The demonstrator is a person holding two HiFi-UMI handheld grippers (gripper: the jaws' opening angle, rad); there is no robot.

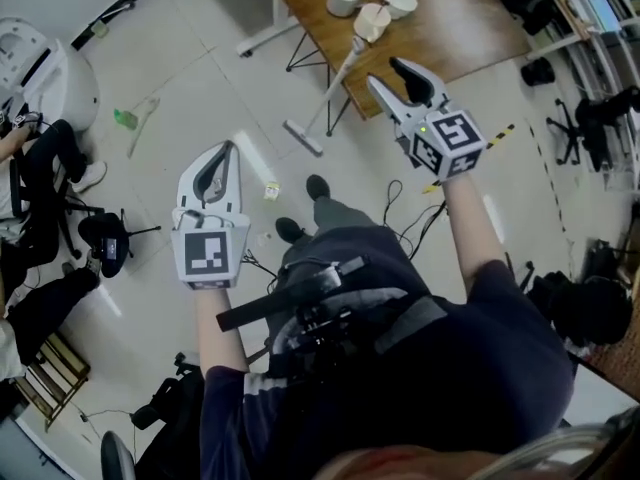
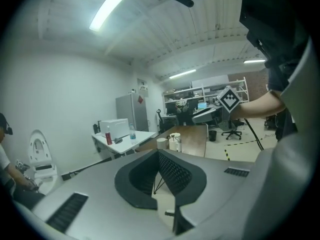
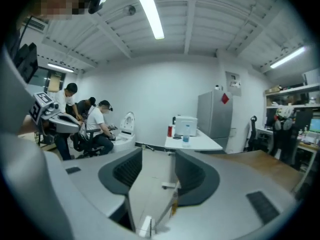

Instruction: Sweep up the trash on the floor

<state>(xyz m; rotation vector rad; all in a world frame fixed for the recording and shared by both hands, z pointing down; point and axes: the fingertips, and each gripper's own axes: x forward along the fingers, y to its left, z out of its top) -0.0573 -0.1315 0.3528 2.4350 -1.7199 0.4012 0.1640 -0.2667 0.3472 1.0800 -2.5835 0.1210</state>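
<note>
Left claw [image 1: 226, 154]: clenched, empty. Right claw [image 1: 388, 74]: released, empty. Broom [image 1: 331, 90]: leans against wooden worktop [image 1: 455, 28]. Trash scrap [image 1: 271, 191]: on floor [image 1: 200, 88].

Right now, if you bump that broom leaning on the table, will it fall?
Probably: the broom only leans on the table edge, so a nudge could slide it down. Its thin handle looks stiff and light. Its head on the smooth floor may skid.

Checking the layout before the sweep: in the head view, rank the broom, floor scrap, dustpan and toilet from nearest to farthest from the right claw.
1. Broom, just left of the right claw.
2. Floor scrap, lower left.
3. Dustpan, far left.
4. Toilet, left edge.
</note>
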